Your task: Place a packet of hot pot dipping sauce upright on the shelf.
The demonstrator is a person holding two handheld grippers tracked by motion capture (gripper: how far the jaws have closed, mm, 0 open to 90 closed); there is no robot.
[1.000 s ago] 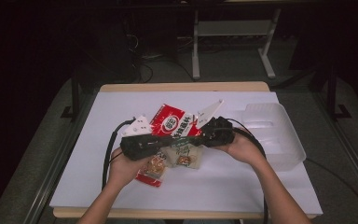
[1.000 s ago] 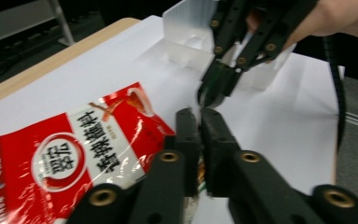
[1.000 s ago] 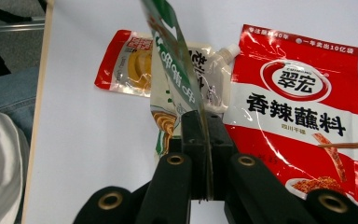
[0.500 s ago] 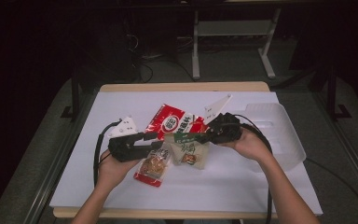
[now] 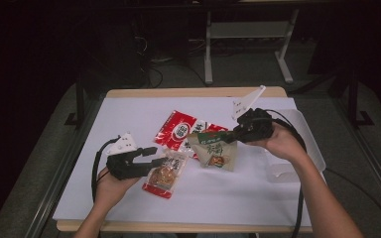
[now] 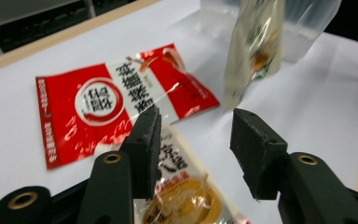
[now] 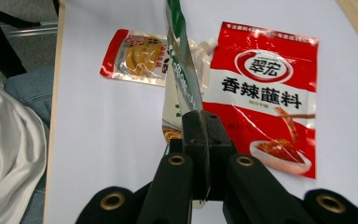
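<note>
Now, with the right gripper point(image 5: 235, 134) pinching the green pouch point(image 5: 217, 151) at centre frame, its fingers clamped, the left gripper point(image 5: 151, 156), fingers lately spreading and empty, should straddle the orange packet point(image 5: 164, 174) squarely before closing.

Left gripper point(image 5: 151, 156) let go, jaws opening, dropped left to the yellow packet point(image 5: 164, 174); right gripper point(image 5: 238, 133) lifted the green packet point(image 5: 215, 150) off the table.
</note>
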